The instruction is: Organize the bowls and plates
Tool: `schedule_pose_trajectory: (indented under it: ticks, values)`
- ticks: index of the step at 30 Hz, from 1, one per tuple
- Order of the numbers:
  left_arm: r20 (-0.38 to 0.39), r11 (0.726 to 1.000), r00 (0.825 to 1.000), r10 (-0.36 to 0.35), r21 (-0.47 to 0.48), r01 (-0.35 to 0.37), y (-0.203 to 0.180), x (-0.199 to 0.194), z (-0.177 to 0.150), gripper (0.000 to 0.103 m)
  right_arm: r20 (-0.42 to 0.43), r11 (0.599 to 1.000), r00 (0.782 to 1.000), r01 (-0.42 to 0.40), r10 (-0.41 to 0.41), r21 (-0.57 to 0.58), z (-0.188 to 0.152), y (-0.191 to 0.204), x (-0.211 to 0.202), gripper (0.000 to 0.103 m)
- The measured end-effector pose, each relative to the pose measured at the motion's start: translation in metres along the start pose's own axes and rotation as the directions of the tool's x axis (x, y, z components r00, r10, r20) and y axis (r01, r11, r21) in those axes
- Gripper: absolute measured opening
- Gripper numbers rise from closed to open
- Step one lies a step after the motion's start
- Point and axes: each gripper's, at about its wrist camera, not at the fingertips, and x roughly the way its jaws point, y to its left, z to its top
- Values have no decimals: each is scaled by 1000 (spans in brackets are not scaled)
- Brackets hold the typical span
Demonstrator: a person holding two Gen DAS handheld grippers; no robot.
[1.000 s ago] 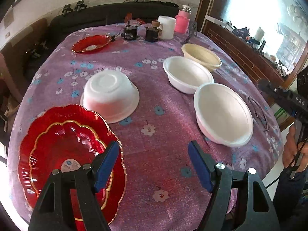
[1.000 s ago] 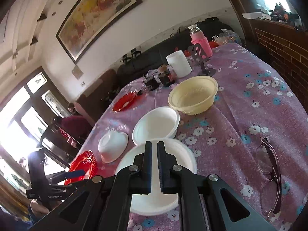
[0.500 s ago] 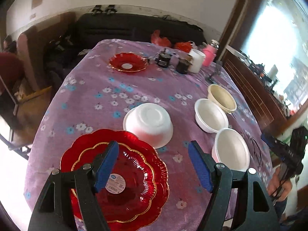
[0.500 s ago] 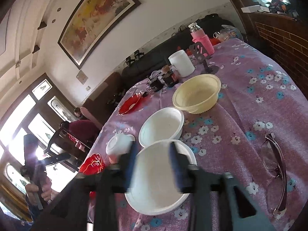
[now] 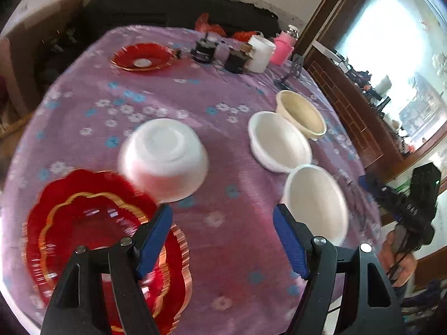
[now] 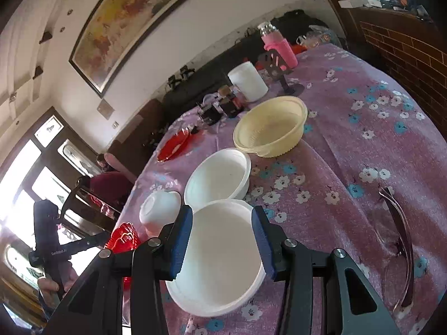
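My left gripper (image 5: 222, 223) is open and empty above the purple cloth, between the stacked red plates (image 5: 92, 223) and the nearest white bowl (image 5: 315, 203). An upturned white bowl (image 5: 164, 162) sits just beyond the plates. A second white bowl (image 5: 279, 145), a cream bowl (image 5: 301, 114) and a small red plate (image 5: 142, 57) lie farther off. My right gripper (image 6: 222, 223) is open over the nearest white bowl (image 6: 220, 268), its blue pads (image 6: 181, 240) clear of the rim. Behind it stand the second white bowl (image 6: 220, 178) and the cream bowl (image 6: 271, 125).
Folded glasses (image 6: 396, 237) lie on the cloth to the right of the bowls. A white cup (image 6: 248, 82), a pink bottle (image 6: 279, 44), a phone stand (image 6: 275, 64) and dark jars (image 6: 229, 106) crowd the far edge. A person (image 6: 109, 181) sits beyond the table's left side.
My right gripper's jaws went from shut to open over the nearest white bowl. My left gripper swung across the table's near side, staying open and empty.
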Motion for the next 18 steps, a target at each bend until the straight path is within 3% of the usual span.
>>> schedule_pose_trajectory:
  ticks: [3, 5, 9, 13, 18]
  values:
    - [-9, 999, 999, -30, -21, 30, -12, 16, 15, 70, -41, 1000, 999, 21, -21, -13, 13, 5, 20, 44]
    - [-22, 999, 999, -26, -28, 26, -21, 27, 24, 60, -76, 999, 996, 44, -45, -10, 23, 5, 38, 36]
    - [-50, 1000, 999, -2, -27, 0, -32, 56, 43, 36, -122, 996, 989, 86, -82, 20, 37, -3, 70, 35]
    - [-81, 998, 996, 26, -56, -30, -30, 83, 57, 35, -180, 993, 979, 109, -98, 54, 47, -15, 97, 21]
    - [-115, 993, 993, 28, -115, -41, -24, 116, 70, 35, -243, 990, 964, 124, -105, 62, 51, -25, 120, 21]
